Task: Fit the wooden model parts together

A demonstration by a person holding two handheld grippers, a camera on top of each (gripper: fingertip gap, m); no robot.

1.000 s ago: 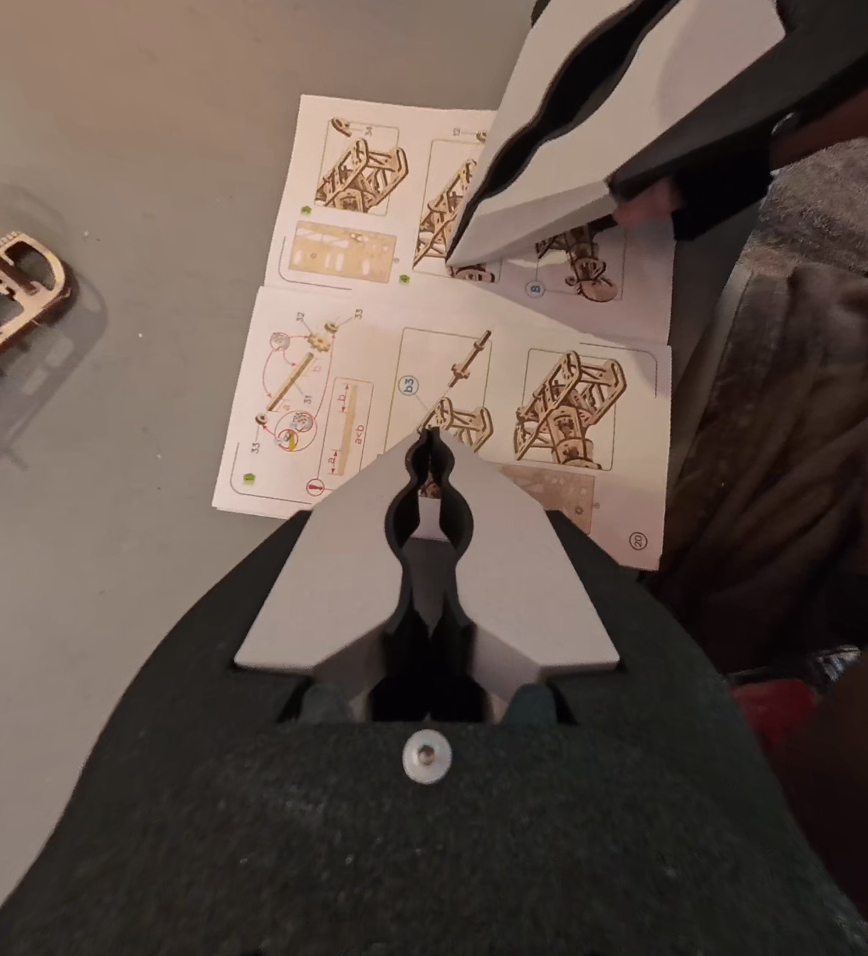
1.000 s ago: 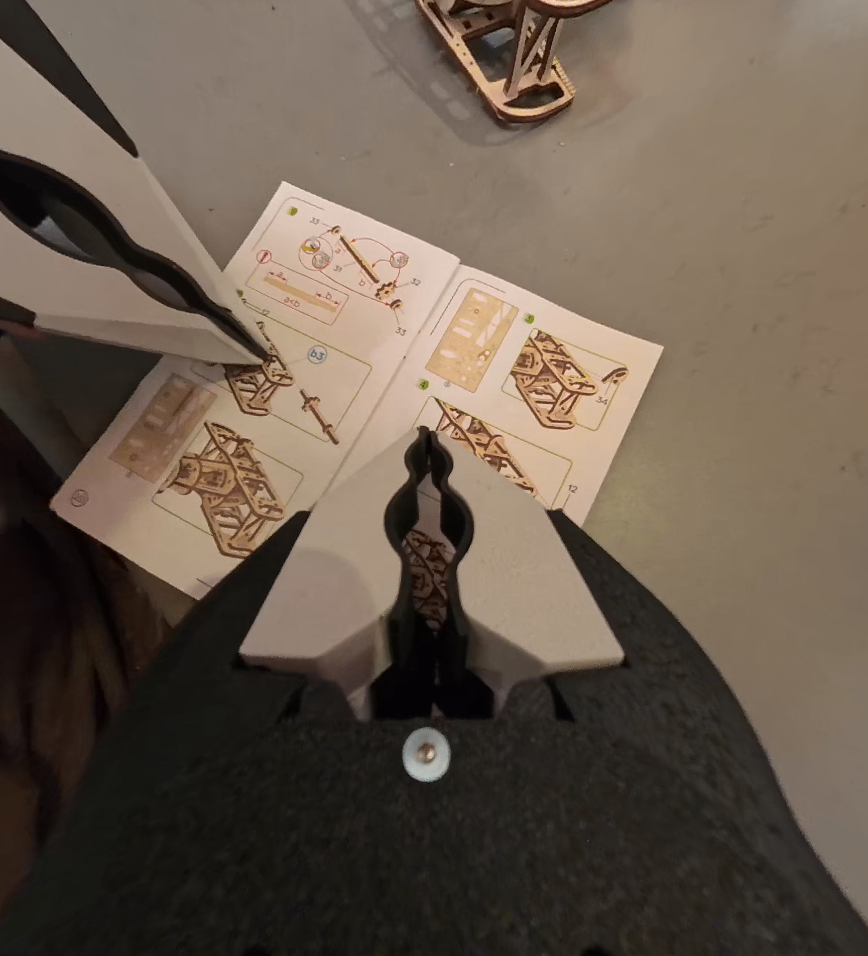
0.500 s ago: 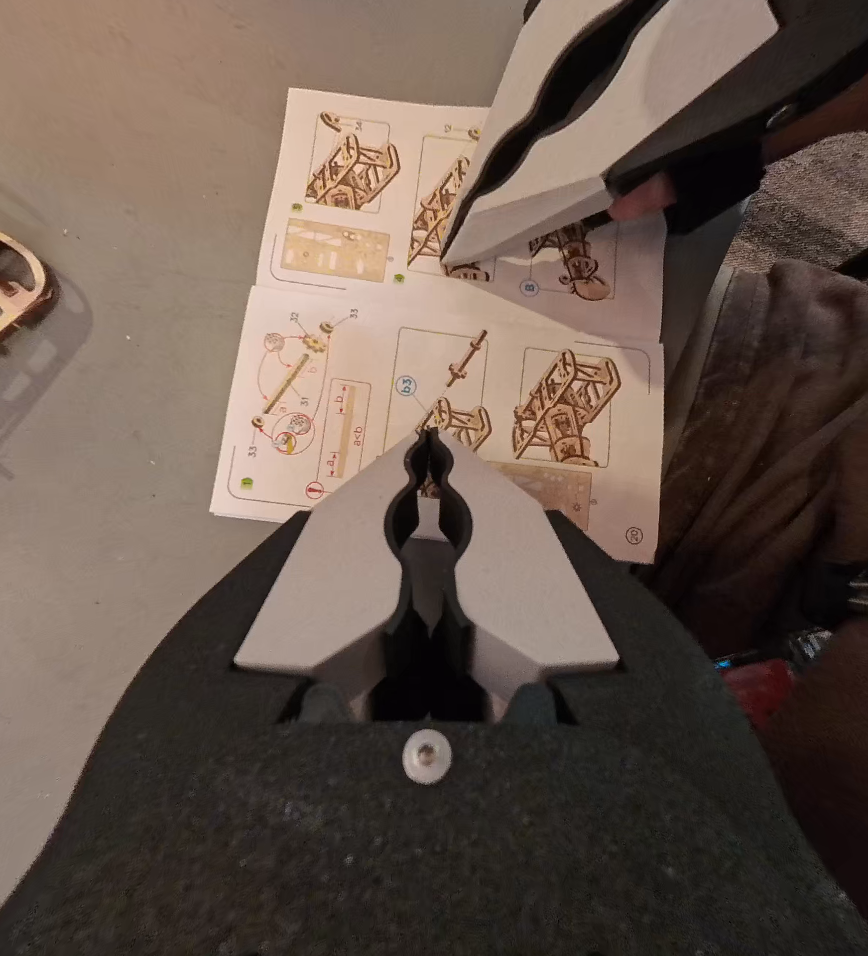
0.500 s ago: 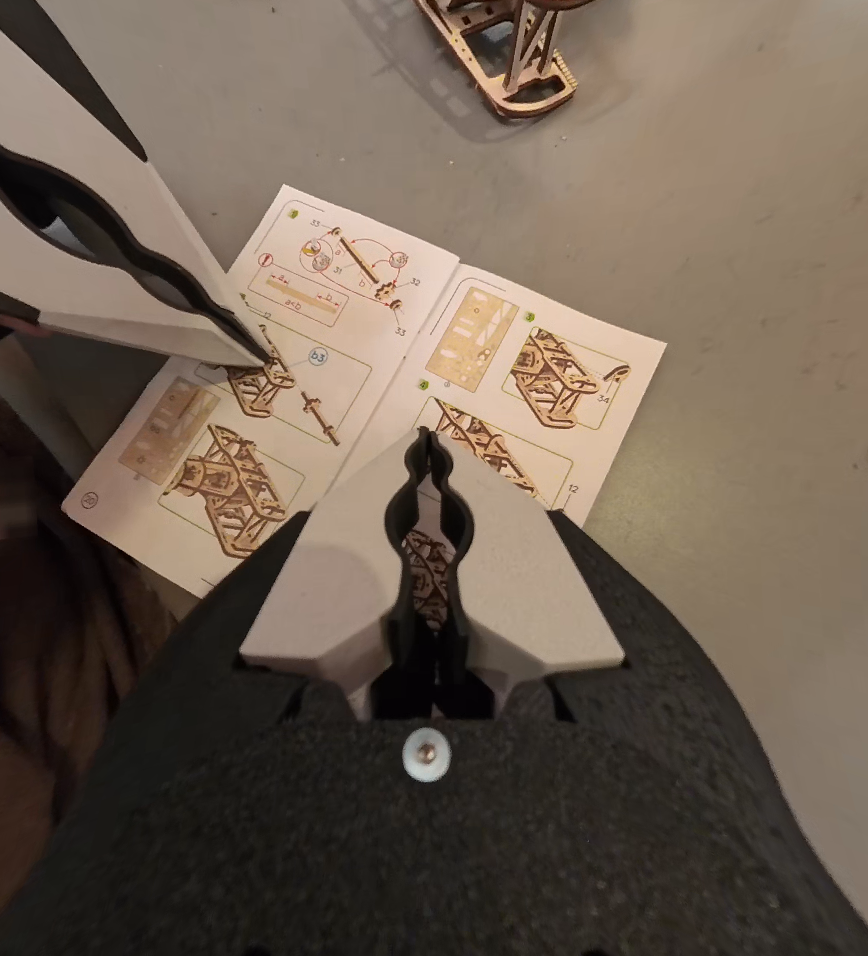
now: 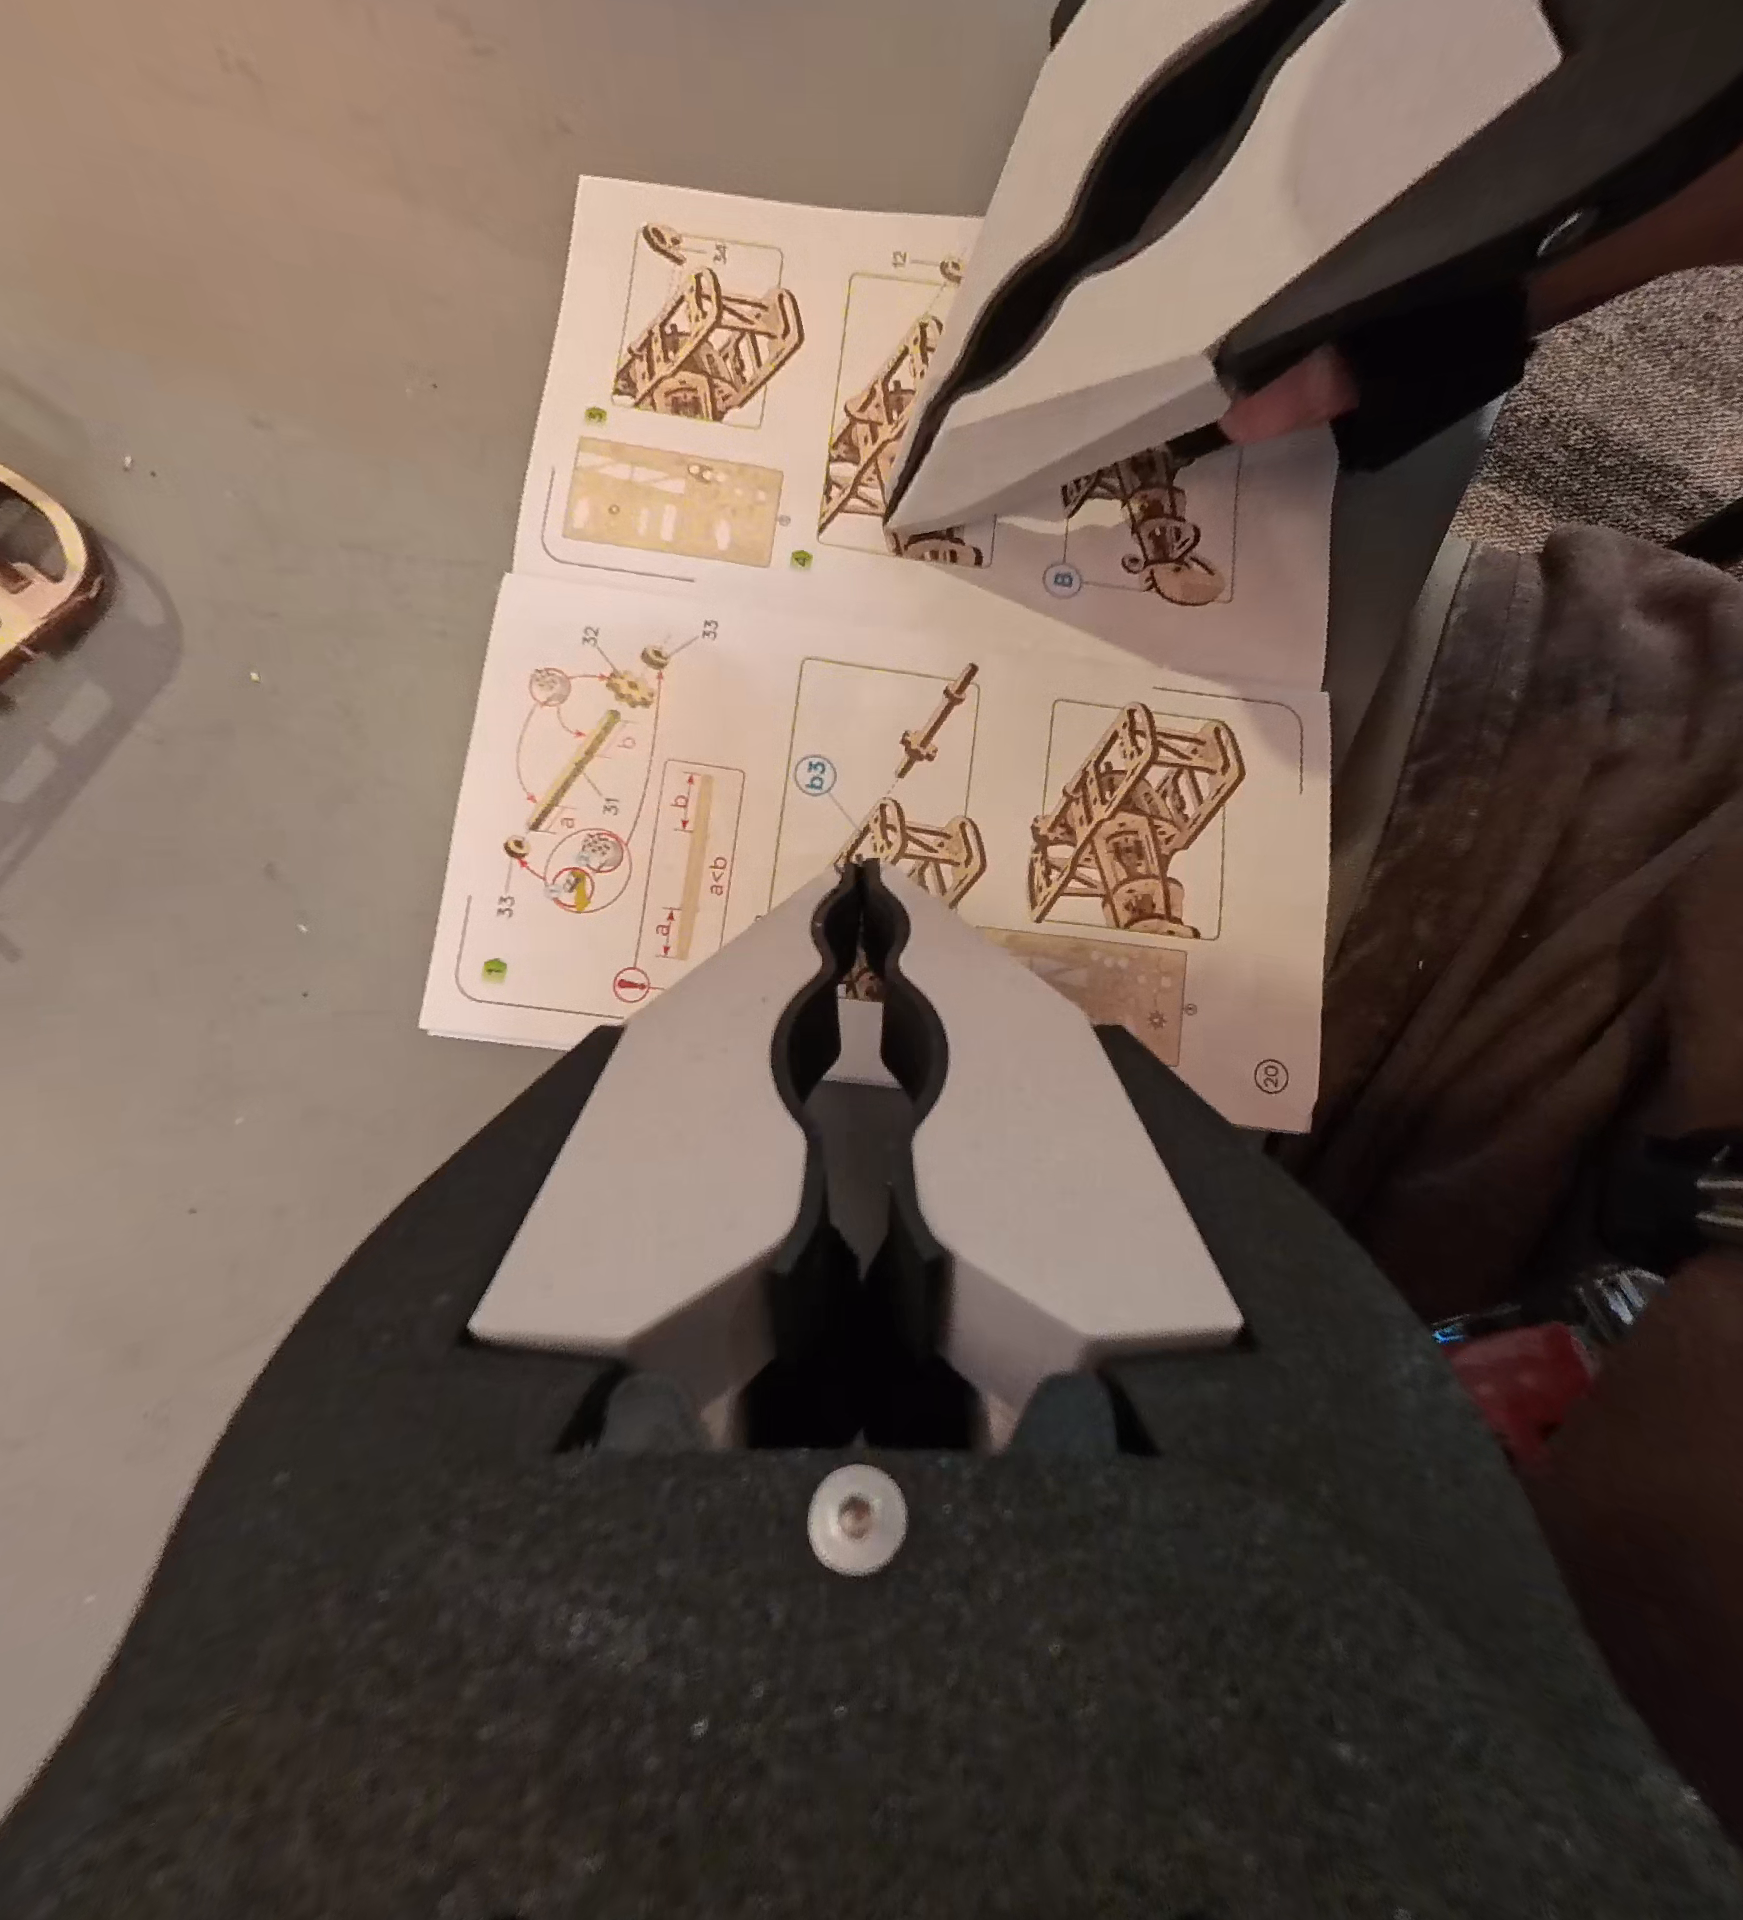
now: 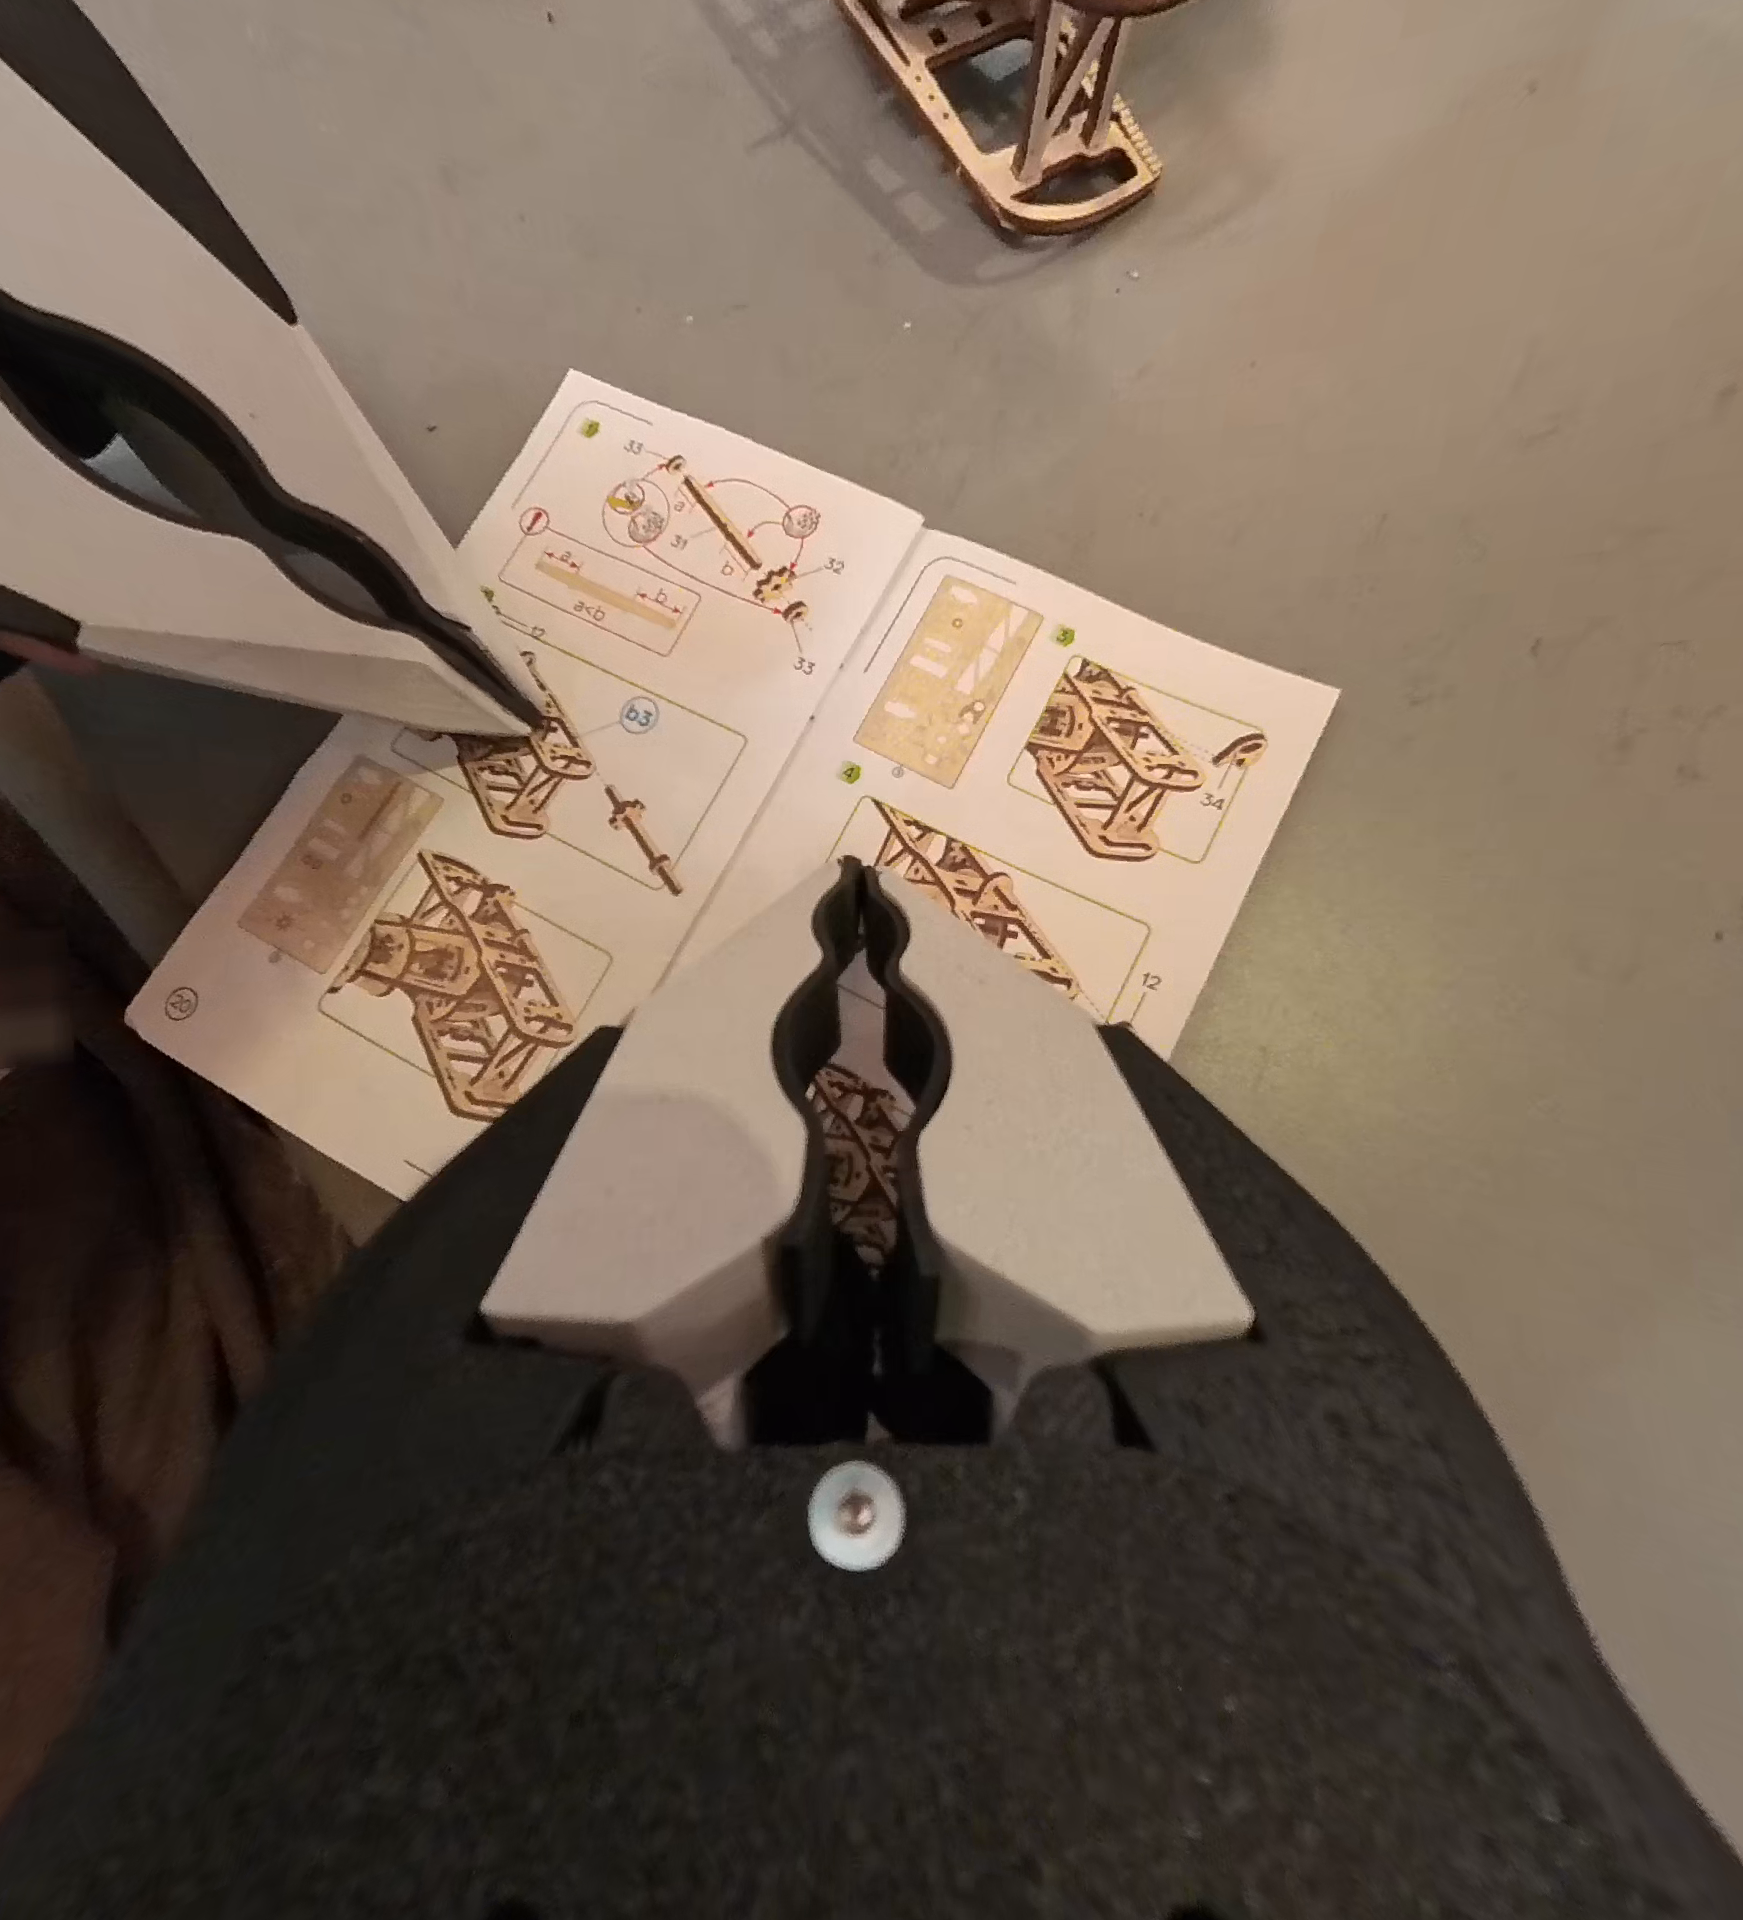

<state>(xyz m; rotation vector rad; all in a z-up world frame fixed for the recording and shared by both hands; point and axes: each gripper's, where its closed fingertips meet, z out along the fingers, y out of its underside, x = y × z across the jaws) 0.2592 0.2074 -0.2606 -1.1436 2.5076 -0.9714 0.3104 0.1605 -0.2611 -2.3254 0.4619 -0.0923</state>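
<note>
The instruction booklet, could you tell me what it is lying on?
The instruction booklet lies open on the bare grey table. The fingers hide its near edge, so anything under there is unseen.

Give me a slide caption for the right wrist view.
Both shut grippers, right and left, over an open instruction booklet; wooden model beyond.

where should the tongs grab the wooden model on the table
Probably the curved end loop of its flat base rail, approached from the booklet side. That thin rail end lies nearest, with open cutouts behind it for one finger to enter. Both the left tongs and right tongs are shut, so open first.
</note>
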